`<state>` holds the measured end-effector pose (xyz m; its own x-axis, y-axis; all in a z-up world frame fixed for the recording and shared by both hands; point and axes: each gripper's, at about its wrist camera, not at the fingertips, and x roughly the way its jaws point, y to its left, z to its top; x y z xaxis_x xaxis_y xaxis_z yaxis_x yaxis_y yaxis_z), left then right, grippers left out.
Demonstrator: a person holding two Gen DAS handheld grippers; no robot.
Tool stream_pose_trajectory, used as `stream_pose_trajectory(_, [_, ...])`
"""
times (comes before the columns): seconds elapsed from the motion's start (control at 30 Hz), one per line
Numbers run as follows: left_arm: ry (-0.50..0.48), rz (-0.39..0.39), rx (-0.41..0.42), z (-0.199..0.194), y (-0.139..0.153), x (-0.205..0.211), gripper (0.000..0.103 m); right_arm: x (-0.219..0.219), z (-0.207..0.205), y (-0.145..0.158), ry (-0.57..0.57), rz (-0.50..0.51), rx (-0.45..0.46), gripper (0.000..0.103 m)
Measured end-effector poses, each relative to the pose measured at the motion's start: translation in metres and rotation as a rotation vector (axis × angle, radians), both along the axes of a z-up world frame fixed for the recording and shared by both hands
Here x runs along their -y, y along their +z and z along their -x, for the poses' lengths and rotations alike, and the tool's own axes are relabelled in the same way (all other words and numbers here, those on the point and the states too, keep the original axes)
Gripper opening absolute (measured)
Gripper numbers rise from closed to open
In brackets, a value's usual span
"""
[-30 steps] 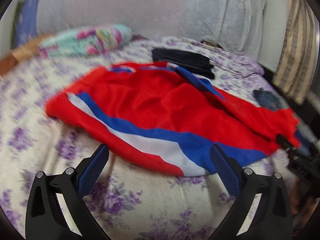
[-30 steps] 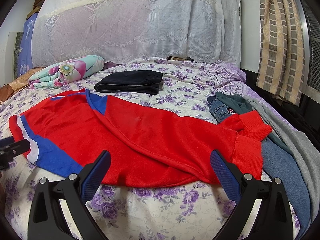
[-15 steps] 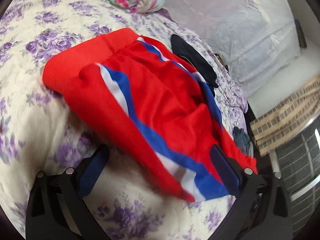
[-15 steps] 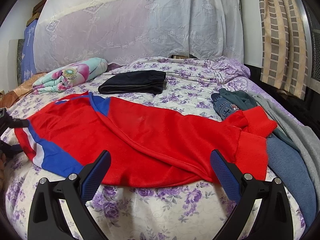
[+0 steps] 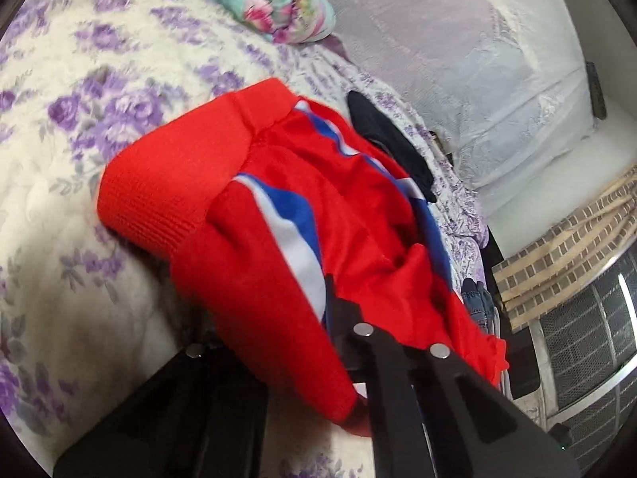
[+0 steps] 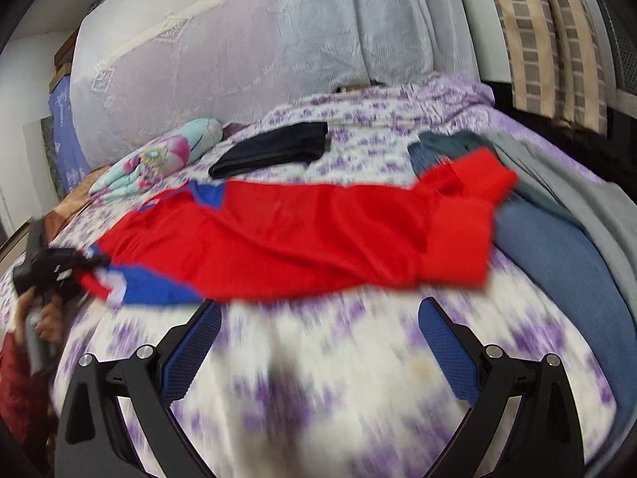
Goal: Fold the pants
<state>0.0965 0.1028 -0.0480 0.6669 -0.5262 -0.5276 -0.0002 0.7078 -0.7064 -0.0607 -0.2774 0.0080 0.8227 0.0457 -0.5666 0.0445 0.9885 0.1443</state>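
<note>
A: Where do we find the red track pants with the blue and white side stripes (image 6: pixel 286 239)?

B: We see them stretched lengthwise across the bed's cream sheet printed with purple flowers (image 6: pixel 318 358), ribbed waistband at the left, ribbed cuffs at the right. The cuffs lie against a heap of blue, grey and green clothes (image 6: pixel 557 247) on the right side of the bed.

A: And our left gripper (image 5: pixel 318 318)?

B: In its own view we see red cloth draped over the tips, and the fingers (image 5: pixel 346 318) are drawn together on the pants' near edge just below the waistband. From the right wrist view we see that gripper (image 6: pixel 85 261) at the far left, pinching the striped corner of the pants.

A: What about our right gripper (image 6: pixel 318 354)?

B: Its blue-padded fingers (image 6: pixel 191 354) stand wide apart with nothing between them, over bare sheet just near of the pants' middle. That view is blurred.

A: What else do we see on the bed?

B: A folded black garment (image 6: pixel 274 149) lies far of the pants, apart from them. A rolled floral quilt in teal and pink (image 6: pixel 159 159) sits at the far left.
</note>
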Motion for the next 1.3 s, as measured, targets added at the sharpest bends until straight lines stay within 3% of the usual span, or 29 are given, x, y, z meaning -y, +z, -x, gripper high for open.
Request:
stream_pose_trajectory(0.13, [-0.009,-0.001,0.046,0.001,0.005,-0.001,0.004,0.011,0.013,-0.002,0.026,-0.045,-0.078,0.1])
stream_pose_trajectory(0.23, [-0.019,0.051,0.038,0.006,-0.005,-0.024,0.004,0.034,-0.008,-0.008,0.0,-0.202,-0.127,0.097])
stream_pose_trajectory(0.27, [-0.021,0.063,0.035,0.007,-0.007,-0.028,0.004,0.048,-0.023,-0.015,-0.011,-0.308,-0.157,0.096])
stream_pose_trajectory(0.37, [-0.026,0.058,0.036,0.007,-0.008,-0.03,0.004,0.07,-0.058,-0.035,-0.038,-0.484,-0.213,0.095])
stream_pose_trajectory(0.43, [-0.03,0.031,0.037,0.006,-0.006,-0.029,0.004,0.071,-0.08,-0.036,-0.057,-0.469,-0.204,0.094])
stream_pose_trajectory(0.5, [-0.031,0.013,0.031,0.004,-0.006,-0.029,0.004,0.07,-0.1,-0.032,-0.066,-0.454,-0.221,0.082])
stream_pose_trajectory(0.57, [-0.03,0.009,0.012,0.001,-0.009,-0.03,0.004,0.078,-0.131,-0.007,-0.023,-0.473,-0.212,0.081])
stream_pose_trajectory(0.63, [-0.026,0.013,0.011,0.002,-0.01,-0.031,0.004,0.09,-0.157,0.031,0.014,-0.407,-0.139,0.079])
stream_pose_trajectory(0.67, [-0.024,0.012,0.015,0.003,-0.01,-0.031,0.004,0.105,-0.163,0.049,-0.083,-0.329,-0.083,0.079])
stream_pose_trajectory(0.73, [-0.019,0.013,0.019,0.005,-0.01,-0.032,0.004,0.129,-0.154,0.06,-0.242,-0.31,-0.047,0.081])
stream_pose_trajectory(0.8, [-0.019,0.013,0.02,0.004,-0.01,-0.032,0.004,0.137,-0.136,0.053,-0.223,-0.3,-0.054,0.081])
stream_pose_trajectory(0.93, [-0.026,0.0,0.014,0.003,-0.011,-0.03,0.004,0.116,-0.095,0.008,-0.157,-0.195,-0.172,0.081])
stream_pose_trajectory(1.07, [-0.021,-0.011,-0.01,-0.001,-0.013,-0.03,0.007,0.113,-0.082,-0.031,-0.112,-0.337,-0.261,0.081])
stream_pose_trajectory(1.2, [-0.015,-0.01,-0.026,-0.003,-0.015,-0.032,0.009,0.113,-0.111,-0.036,-0.129,-0.369,-0.236,0.079])
stream_pose_trajectory(1.27, [-0.018,-0.011,-0.031,-0.006,-0.015,-0.032,0.008,0.12,-0.138,-0.041,-0.138,-0.385,-0.236,0.048])
stream_pose_trajectory(1.3, [-0.022,-0.014,-0.031,-0.007,-0.014,-0.032,0.004,0.123,-0.145,-0.044,-0.158,-0.385,-0.243,0.015])
